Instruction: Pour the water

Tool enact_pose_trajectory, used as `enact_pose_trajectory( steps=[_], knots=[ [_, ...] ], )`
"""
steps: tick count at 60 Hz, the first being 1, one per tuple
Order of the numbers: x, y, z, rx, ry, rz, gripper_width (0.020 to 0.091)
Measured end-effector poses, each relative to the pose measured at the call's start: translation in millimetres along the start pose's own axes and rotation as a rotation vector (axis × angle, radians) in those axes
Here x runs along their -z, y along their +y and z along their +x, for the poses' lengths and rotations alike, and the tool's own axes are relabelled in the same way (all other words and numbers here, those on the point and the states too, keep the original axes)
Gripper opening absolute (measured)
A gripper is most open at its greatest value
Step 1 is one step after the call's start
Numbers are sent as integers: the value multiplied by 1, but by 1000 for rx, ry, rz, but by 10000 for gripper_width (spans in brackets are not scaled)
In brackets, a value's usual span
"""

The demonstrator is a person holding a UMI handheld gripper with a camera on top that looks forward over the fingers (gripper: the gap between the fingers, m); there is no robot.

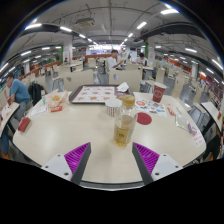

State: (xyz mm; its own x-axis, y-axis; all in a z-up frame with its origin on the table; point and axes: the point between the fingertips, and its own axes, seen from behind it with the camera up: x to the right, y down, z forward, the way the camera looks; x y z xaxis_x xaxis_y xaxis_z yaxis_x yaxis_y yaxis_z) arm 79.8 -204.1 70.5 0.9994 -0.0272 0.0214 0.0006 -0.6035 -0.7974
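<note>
My gripper [112, 160] is open, its purple-padded fingers [76, 156] spread wide over the pale round table [60, 130] with nothing between them. Just beyond the fingers, on the table's middle, stands a clear bottle [124, 130] with yellowish liquid and a label. Behind it stand a white cup [113, 107] and another yellowish container [128, 101]. The bottle is apart from both fingers.
A tray [92, 94] lies at the table's far side, with a snack packet [56, 101] to its left. To the right are a red round lid [144, 118], a red cup [158, 93] and a clear bottle [178, 115]. A person [18, 92] sits at the far left.
</note>
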Motion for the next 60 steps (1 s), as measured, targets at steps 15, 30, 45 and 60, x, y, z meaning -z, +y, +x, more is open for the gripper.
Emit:
enact_pose_trajectory(
  steps=[15, 30, 45, 60],
  knots=[
    [-79, -39, 35, 9, -4, 143, 835],
    [-114, -51, 40, -15, -2, 206, 487],
    [-107, -67, 47, 64, 43, 203, 376],
    [-102, -141, 125, 355, 322, 204, 375]
  ],
)
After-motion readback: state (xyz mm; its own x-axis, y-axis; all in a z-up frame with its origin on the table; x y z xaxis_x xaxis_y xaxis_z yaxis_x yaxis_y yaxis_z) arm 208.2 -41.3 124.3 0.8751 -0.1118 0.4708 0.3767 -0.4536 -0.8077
